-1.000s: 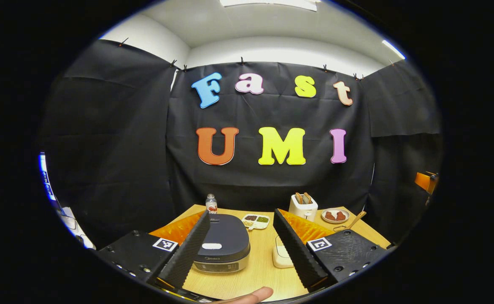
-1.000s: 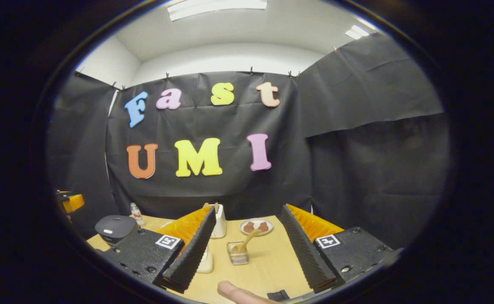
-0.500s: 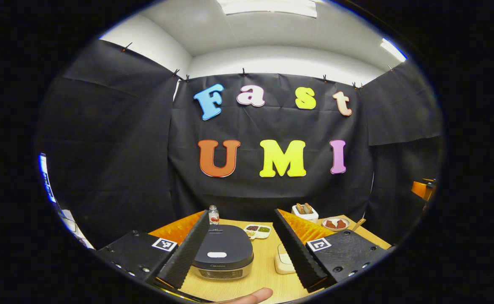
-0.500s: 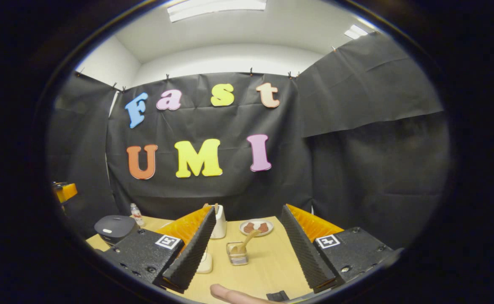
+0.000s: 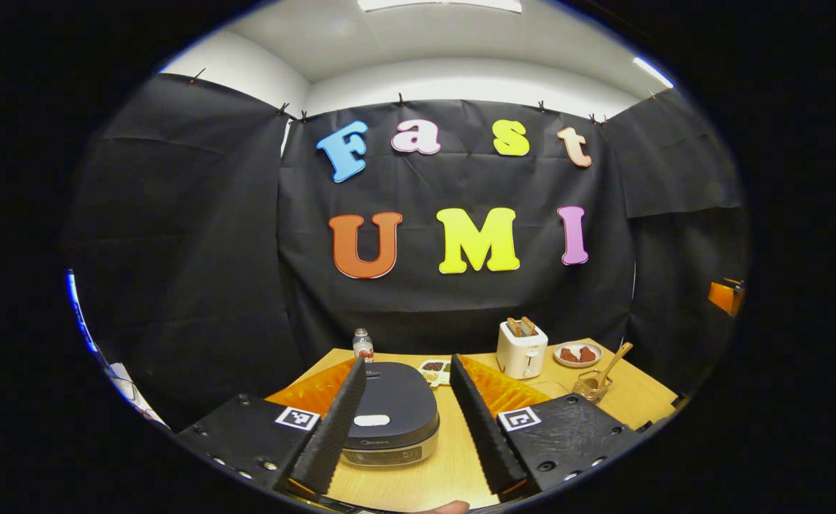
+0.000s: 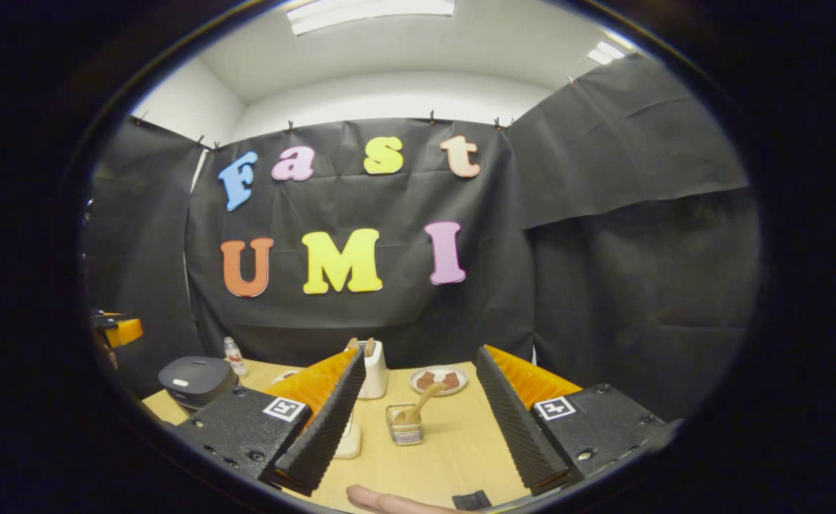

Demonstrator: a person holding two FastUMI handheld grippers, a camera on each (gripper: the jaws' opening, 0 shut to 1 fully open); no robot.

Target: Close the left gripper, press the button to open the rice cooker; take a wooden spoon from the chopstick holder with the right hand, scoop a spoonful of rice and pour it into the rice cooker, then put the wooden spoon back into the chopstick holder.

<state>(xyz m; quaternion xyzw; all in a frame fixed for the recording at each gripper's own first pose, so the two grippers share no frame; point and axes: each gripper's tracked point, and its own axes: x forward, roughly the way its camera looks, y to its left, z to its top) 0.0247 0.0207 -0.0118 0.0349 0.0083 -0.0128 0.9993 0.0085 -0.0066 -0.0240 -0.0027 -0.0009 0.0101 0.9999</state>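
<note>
The dark rice cooker [image 5: 389,417] stands with its lid down, a white button [image 5: 371,420] on top, right in front of my left gripper [image 5: 407,362]. That gripper is open, its fingers either side of the cooker and apart from it. The wooden spoon [image 5: 614,360] leans in the clear chopstick holder [image 5: 592,387] at the right. My right gripper [image 6: 422,353] is open and holds nothing. Ahead of it, between its fingers, stand the holder [image 6: 405,432] and spoon [image 6: 421,405]. The cooker [image 6: 196,380] is far left.
On the wooden table [image 6: 453,457] are a white toaster [image 5: 521,348], a plate of brown food [image 5: 578,354], a small bottle [image 5: 363,345] and a divided dish [image 5: 433,369]. A white container [image 6: 350,442] sits partly behind my right gripper's left finger.
My left gripper's fingers have come closer together, and it has shifted so the cooker sits more centred between them. The right gripper has barely moved.
</note>
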